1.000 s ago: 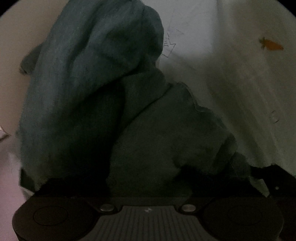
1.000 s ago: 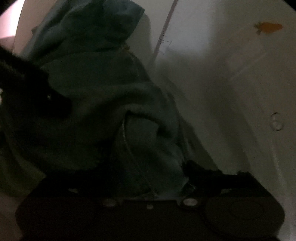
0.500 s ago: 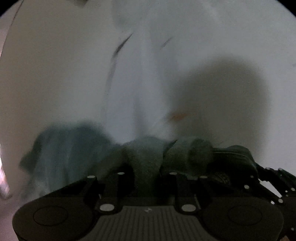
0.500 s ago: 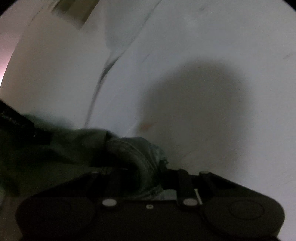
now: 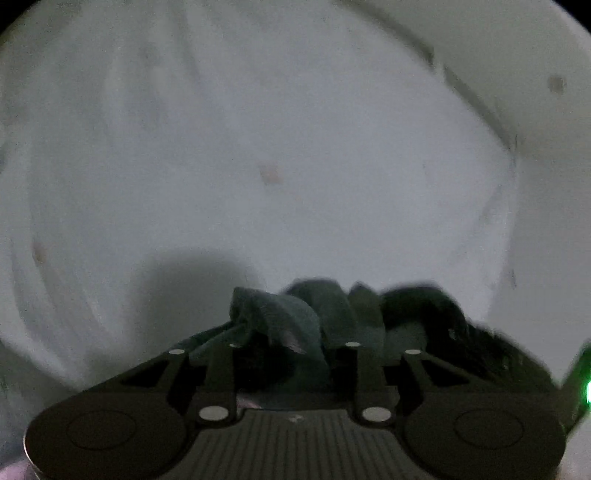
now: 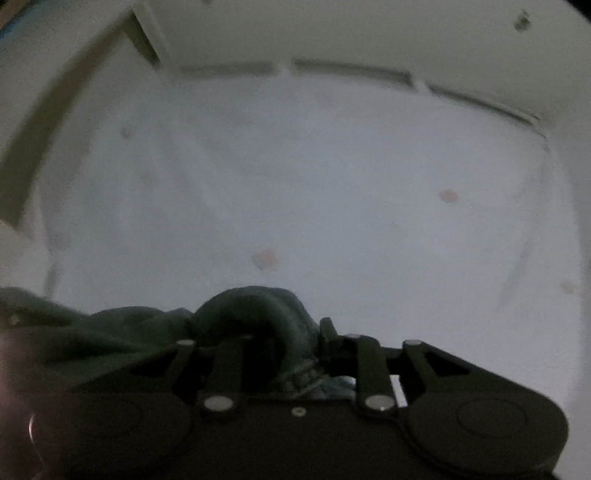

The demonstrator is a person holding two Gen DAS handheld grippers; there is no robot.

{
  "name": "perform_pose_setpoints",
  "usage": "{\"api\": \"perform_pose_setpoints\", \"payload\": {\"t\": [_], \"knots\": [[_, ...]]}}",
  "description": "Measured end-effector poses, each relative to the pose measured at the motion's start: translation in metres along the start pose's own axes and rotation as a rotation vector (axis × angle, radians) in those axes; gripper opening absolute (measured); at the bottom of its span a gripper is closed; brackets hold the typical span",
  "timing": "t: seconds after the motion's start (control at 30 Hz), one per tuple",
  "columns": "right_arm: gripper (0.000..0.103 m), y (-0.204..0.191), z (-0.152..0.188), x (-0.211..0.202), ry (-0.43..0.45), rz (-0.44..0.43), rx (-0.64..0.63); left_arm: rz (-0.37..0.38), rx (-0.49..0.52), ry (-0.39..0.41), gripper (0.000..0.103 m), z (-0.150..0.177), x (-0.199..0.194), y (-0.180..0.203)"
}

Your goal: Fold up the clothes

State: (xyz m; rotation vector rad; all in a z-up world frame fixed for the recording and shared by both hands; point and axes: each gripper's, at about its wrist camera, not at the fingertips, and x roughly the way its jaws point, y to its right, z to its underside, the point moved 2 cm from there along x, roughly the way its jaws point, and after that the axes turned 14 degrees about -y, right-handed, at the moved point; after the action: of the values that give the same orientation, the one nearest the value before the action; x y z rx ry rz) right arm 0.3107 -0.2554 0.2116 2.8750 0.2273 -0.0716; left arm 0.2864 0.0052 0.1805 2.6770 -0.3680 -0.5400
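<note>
Left wrist view: the left tongs (image 5: 291, 332) pinch a bunched fold of the dark teal garment (image 5: 295, 314) above a white sheet (image 5: 258, 129); a green light (image 5: 587, 387) glows at the right edge.

Right wrist view: the right tongs (image 6: 291, 343) clamp the garment (image 6: 255, 314), which trails off left; only here a wall trim (image 6: 351, 70) shows. No writing is legible.

This looks like a bedroom in a home. A wide bed covered by a white sheet with small pinkish printed motifs (image 6: 448, 195) fills both wrist views, its far edge meeting a plain pale wall (image 6: 369, 33). A dark teal, soft knit garment (image 6: 255, 314) lies bunched at the near side.
</note>
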Motion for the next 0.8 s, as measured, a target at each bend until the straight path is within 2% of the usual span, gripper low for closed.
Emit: {"api": "perform_pose_setpoints", "payload": {"t": [0.03,0.07,0.1,0.17,0.23,0.27,0.3,0.33,0.37,0.43,0.47,0.57,0.67,0.8], "knots": [[0.034,0.02,0.024,-0.003,-0.113,0.002,0.006,-0.003,0.001,-0.105,0.033,0.025,0.018,0.013],[0.044,0.042,0.057,-0.002,-0.254,-0.012,0.023,-0.025,0.006,-0.251,0.033,0.059,0.042,0.023],[0.048,0.057,0.089,0.001,-0.38,-0.031,0.047,-0.054,0.024,-0.385,0.034,0.095,0.062,0.029],[0.05,0.08,0.17,0.004,-0.651,-0.045,0.095,-0.114,0.058,-0.64,0.034,0.163,0.099,0.041],[0.049,0.096,0.26,-0.007,-0.908,-0.018,0.126,-0.161,0.087,-0.82,0.034,0.212,0.112,0.045],[0.049,0.1,0.296,-0.019,-1.002,-0.005,0.146,-0.181,0.101,-0.908,0.034,0.234,0.117,0.047],[0.049,0.103,0.319,-0.033,-1.063,-0.004,0.182,-0.196,0.104,-0.974,0.034,0.249,0.12,0.048],[0.049,0.106,0.338,-0.05,-1.113,-0.006,0.235,-0.202,0.079,-0.975,0.035,0.249,0.118,0.046],[0.05,0.109,0.353,-0.064,-1.15,-0.01,0.29,-0.212,0.05,-0.943,0.039,0.245,0.115,0.045],[0.051,0.109,0.369,-0.081,-1.178,-0.024,0.398,-0.235,0.002,-0.887,0.058,0.238,0.11,0.041],[0.052,0.109,0.376,-0.089,-1.178,-0.029,0.437,-0.251,0.002,-0.882,0.058,0.237,0.11,0.037],[0.055,0.115,0.371,-0.093,-1.116,0.006,0.425,-0.301,0.002,-0.866,0.058,0.235,0.111,0.025],[0.061,0.122,0.343,-0.058,-1.018,0.024,0.421,-0.35,0.003,-0.851,0.058,0.233,0.111,0.012],[0.063,0.116,0.32,-0.035,-0.889,-0.028,0.392,-0.366,0.004,-0.835,0.061,0.232,0.103,0.006]]}}
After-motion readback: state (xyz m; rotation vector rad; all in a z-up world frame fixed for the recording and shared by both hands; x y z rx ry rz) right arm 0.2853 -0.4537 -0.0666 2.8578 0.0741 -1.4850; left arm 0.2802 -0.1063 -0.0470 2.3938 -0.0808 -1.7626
